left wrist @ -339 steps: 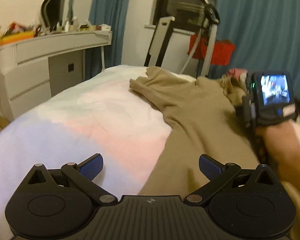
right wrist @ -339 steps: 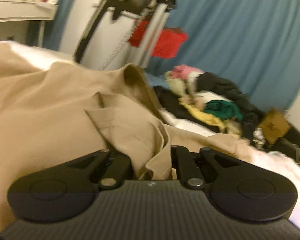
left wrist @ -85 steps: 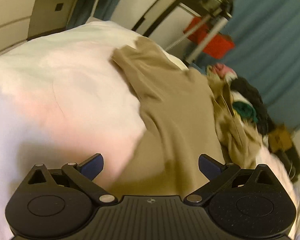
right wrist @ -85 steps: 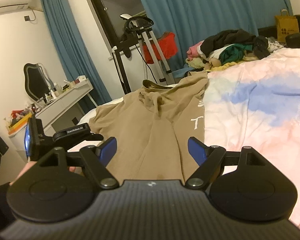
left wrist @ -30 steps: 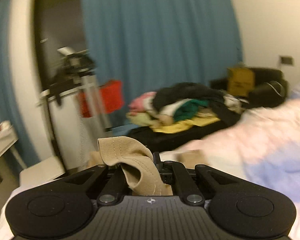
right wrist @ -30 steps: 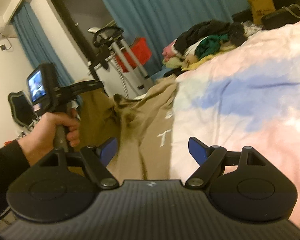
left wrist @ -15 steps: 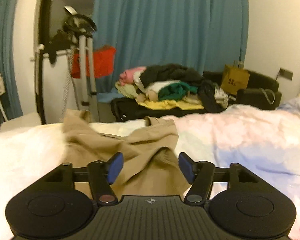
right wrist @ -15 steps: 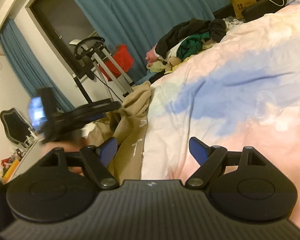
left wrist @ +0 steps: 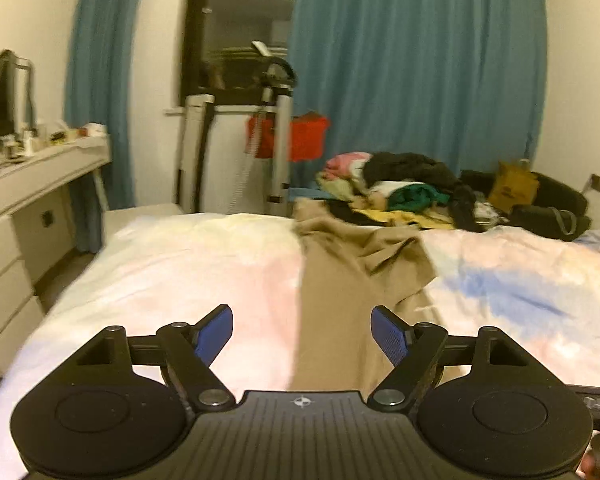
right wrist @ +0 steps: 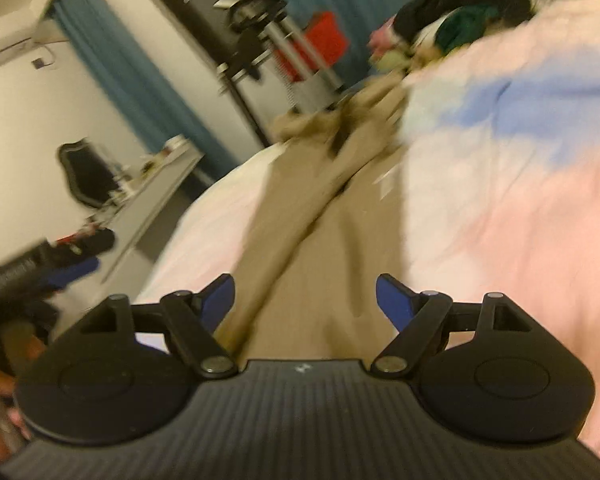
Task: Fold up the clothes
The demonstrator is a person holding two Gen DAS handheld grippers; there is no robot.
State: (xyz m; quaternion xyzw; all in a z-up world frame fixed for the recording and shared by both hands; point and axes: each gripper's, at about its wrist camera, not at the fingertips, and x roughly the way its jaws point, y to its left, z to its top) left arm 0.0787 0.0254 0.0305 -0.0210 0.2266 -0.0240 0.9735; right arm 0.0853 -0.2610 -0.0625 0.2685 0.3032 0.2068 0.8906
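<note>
Left wrist view takes in the widest thing first: a bed with a pastel pink, blue and white duvet (left wrist: 180, 264) filling the lower half of the frame. Down its middle, running from 12 o'clock toward 6 o'clock, lies a tan long-sleeved garment (left wrist: 332, 312), narrowed into a long strip with its sides already turned inward; the far end is rumpled, with a sleeve or hood bunched toward 1 o'clock. I judge the lengthwise folds done and the crosswise fold, near end over far end, not yet made, with smoothing of the bunched top also left. Beyond the bed at 1 o'clock sits a heap of mixed unfolded clothes (left wrist: 404, 184), likely the remaining work. At 9 o'clock stands a white dresser table (left wrist: 28, 184).

Left gripper (left wrist: 302, 330) hovers over the garment's near end, its blue-padded fingers spread wide and empty. Right gripper (right wrist: 305, 300), in the blurred right wrist view, is likewise spread apart above the near end, holding nothing.
</note>
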